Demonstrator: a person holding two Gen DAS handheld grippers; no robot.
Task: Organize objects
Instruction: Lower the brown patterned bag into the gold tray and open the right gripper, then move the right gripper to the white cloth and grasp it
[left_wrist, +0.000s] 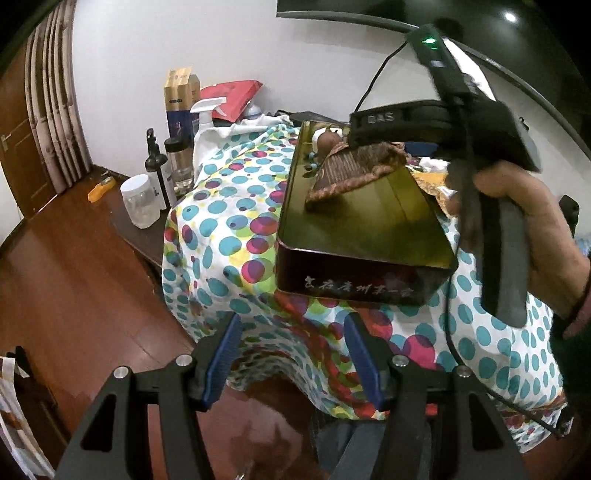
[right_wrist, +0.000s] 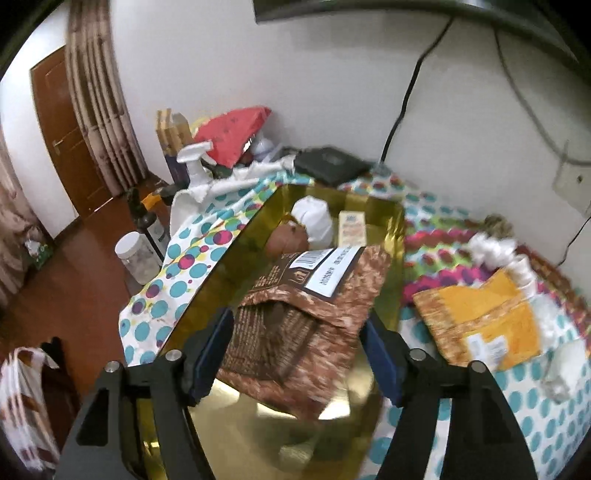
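A gold tin box (left_wrist: 354, 284) stands open on the table's polka-dot cloth (left_wrist: 221, 229). Inside it lies a brown patterned packet (right_wrist: 314, 314), label side up, also seen as the brown packet (left_wrist: 354, 166) from the left wrist. My right gripper (right_wrist: 297, 317) hangs over the box (right_wrist: 236, 243), open, with the packet between its blue pads (right_wrist: 216, 347) but not pinched. Behind the packet sit a white wrapped item (right_wrist: 314, 218), a brown round thing (right_wrist: 288, 240) and a small carton (right_wrist: 351, 225). My left gripper (left_wrist: 291, 332) is open and empty, short of the box's near wall.
A yellow packet (right_wrist: 484, 314) and white wads (right_wrist: 495, 251) lie on the cloth right of the box. At the far left stand a spray bottle (left_wrist: 207, 114), a clear jar (left_wrist: 142, 201), dark bottles (left_wrist: 177, 162) and a red bag (left_wrist: 232, 98). A hand (left_wrist: 517, 221) holds the right tool.
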